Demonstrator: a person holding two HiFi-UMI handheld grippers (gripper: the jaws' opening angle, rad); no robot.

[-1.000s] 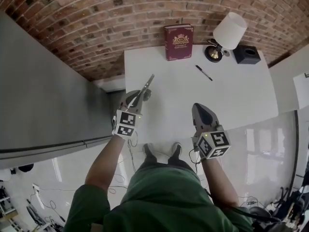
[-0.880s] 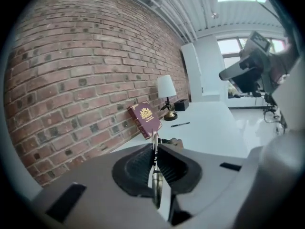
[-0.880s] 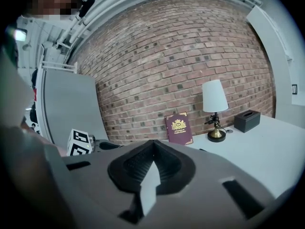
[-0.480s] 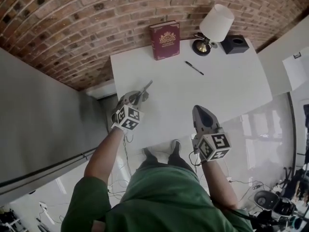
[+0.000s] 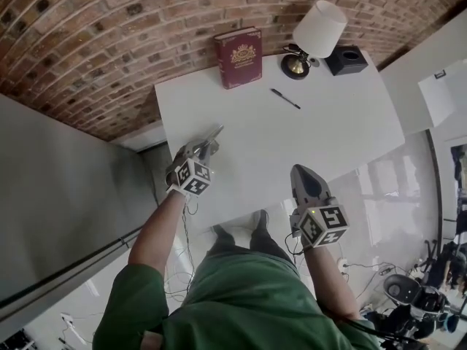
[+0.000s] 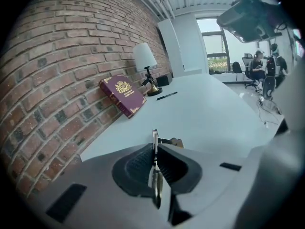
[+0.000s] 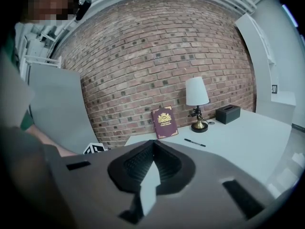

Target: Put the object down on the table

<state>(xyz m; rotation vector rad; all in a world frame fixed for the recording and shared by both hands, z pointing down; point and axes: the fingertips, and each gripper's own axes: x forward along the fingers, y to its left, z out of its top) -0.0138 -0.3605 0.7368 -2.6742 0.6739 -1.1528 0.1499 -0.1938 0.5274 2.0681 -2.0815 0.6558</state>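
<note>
Thin metal obj (image 6: 155,141) gripped tight by L tool (image 5: 200,149), tip fwd, above table (image 5: 328,126).

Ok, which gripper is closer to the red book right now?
Left. The left gripper, shut on a thin metal tool, is over the table's near-left part, below the red book. The right gripper is at the near edge, farther right.

Head view. Maroon book (image 5: 238,56) with gilt crest, at 12 o'clock, leaning tilted against the brick wall (image 5: 109,35). Table lamp (image 5: 319,28), white shade and brass base, at 3 o'clock of the book. Black box (image 5: 346,60) just beside the lamp, at its 3 o'clock. Black pen (image 5: 284,98) lying flat at 6 o'clock of the lamp, touching nothing else.
</note>
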